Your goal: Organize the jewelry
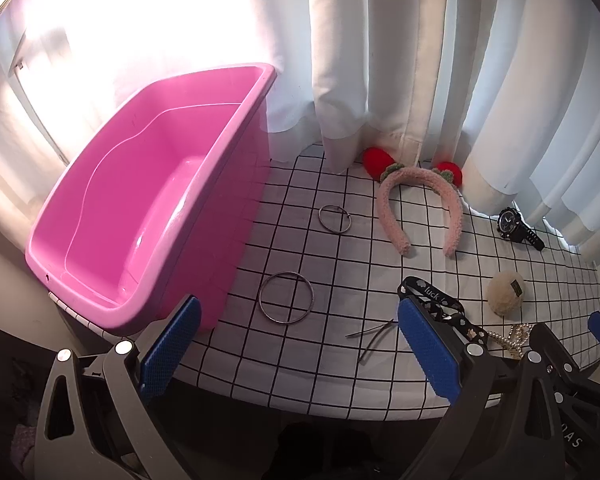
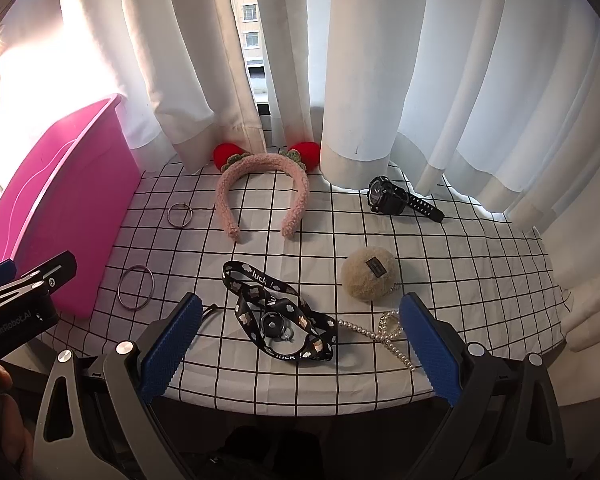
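Seven loose accessories are lying spread on the white cloth with a black grid, none yet inside the empty pink plastic tub, which is standing at nine o'clock on the table, presumably as the collecting bin. Seen from the right wrist view, the black printed lanyard is lying nearest, at six o'clock, just beside the string of white pearls at five o'clock. The cream fluffy pompom is sitting just beyond the pearls, at about four o'clock. The large thin metal bangle and the smaller metal ring are resting at eight and ten o'clock, near the tub wall. The pink fuzzy headband with red strawberry ears is lying at twelve o'clock, its ears touching the white curtains; the black wristwatch is lying at two o'clock.

The right gripper is hovering with blue pads spread wide, framing the lanyard, probably the first pick. The left gripper is likewise hanging released and empty, facing the bangle, tub close at hand for short transfers.
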